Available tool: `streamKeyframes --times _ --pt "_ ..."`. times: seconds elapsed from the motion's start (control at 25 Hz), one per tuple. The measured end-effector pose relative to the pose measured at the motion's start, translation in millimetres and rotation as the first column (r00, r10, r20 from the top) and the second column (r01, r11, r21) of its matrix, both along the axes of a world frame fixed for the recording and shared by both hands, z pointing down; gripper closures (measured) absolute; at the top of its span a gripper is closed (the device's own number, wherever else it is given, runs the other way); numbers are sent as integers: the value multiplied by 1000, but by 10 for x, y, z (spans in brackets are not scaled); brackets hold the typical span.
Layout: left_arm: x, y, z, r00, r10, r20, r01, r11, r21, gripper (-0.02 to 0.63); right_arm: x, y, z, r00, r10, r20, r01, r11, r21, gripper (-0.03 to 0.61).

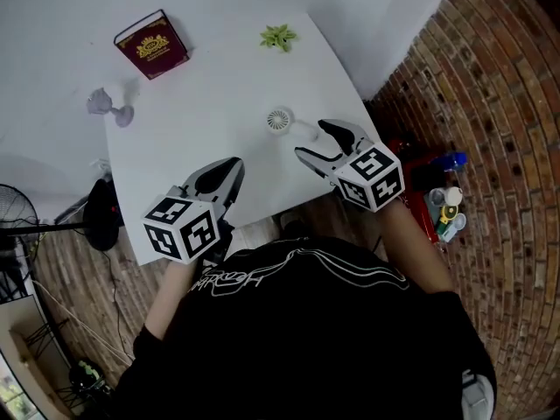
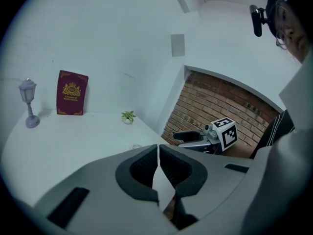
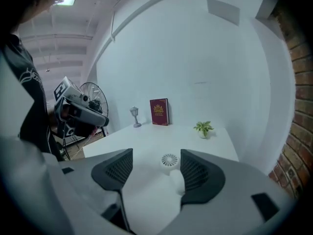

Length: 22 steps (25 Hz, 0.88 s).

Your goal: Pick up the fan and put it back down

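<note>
A small white hand fan lies flat on the white table, its handle pointing toward my right gripper. That gripper is open, just short of the fan, with nothing between its fingers. In the right gripper view the fan lies ahead between the open jaws of the right gripper, nearer the right one. My left gripper is shut and empty over the table's near edge, left of the fan. In its own view the left gripper has its pads together, and the fan barely shows.
At the table's far side stand a dark red book, a small green plant and a little lilac lamp. A black floor fan stands left of the table. A red box with bottles sits on the brick floor to the right.
</note>
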<state>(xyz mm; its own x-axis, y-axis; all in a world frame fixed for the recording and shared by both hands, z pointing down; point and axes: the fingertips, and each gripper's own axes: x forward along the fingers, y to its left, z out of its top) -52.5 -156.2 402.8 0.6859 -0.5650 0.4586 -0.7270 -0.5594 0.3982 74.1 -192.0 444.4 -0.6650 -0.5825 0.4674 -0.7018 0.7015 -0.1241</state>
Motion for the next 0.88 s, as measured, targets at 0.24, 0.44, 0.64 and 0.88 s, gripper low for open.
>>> streamKeyframes --times 0.24,0.44,0.64,0.88 --pt "-106 -169 18 998 -62 6 62 998 -3 575 -32 -264 321 996 -58 -71 55 998 -41 281" --pt "-146 -277 31 995 -99 13 99 995 1 575 -78 -421 669 975 -134 -175 123 990 -72 268" --pt "-171 -348 97 991 -129 22 129 992 -2 575 -128 -542 978 956 -197 -216 174 977 -119 264" --pt "-186 -391 189 986 -165 21 166 986 -2 575 -178 -631 1277 923 -275 -270 239 958 -159 268"
